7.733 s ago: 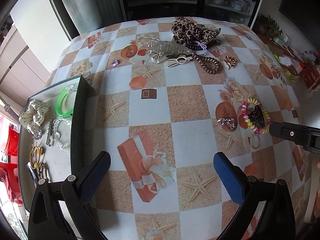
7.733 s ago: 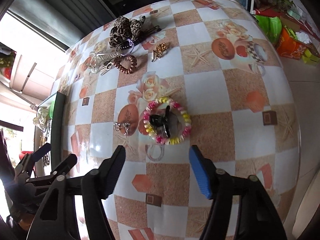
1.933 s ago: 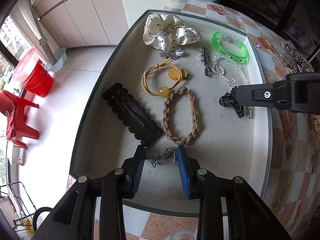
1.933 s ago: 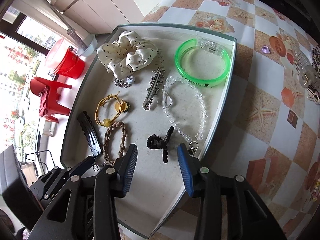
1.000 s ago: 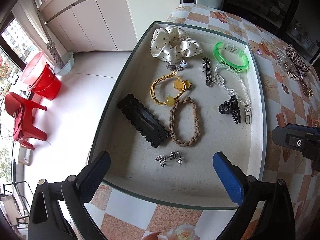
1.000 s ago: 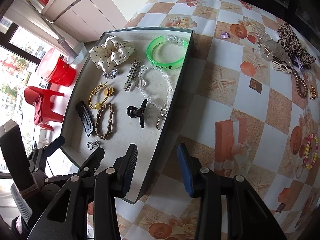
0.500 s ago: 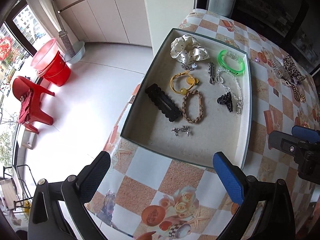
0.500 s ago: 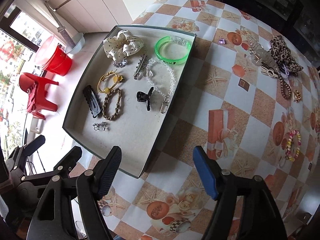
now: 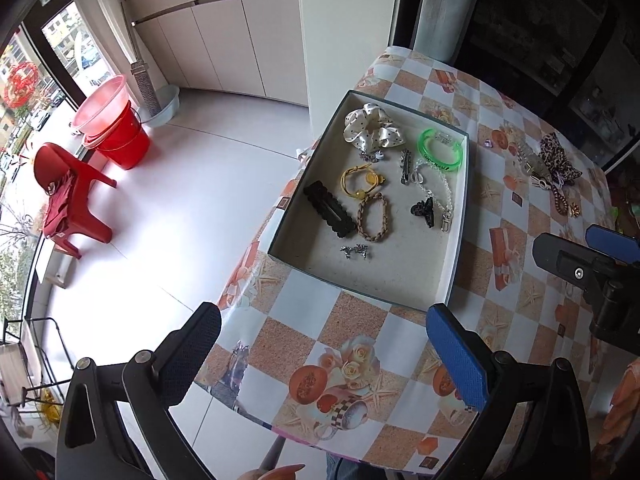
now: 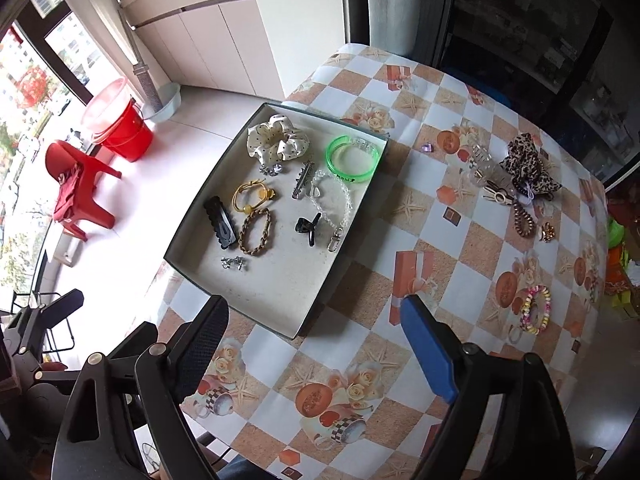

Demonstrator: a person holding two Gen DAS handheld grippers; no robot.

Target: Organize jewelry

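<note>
Both the left tongs (image 9: 324, 352) and the right tongs (image 10: 320, 344) hang wide open and empty above the counter's (image 10: 436, 208) near edge. The tray (image 10: 352, 248) sits at the counter's left edge, holding a green bangle (image 10: 352, 160), a white scrunchie (image 10: 278, 138) and a black clip (image 10: 308, 226). A beaded bracelet (image 10: 536, 310) lies near the right edge.

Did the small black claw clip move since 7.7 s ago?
Yes. It was inside the colourful bead bracelet out on the tablecloth; now the black claw clip lies in the tray, beside the clear bead chain. Both tools are open.
</note>
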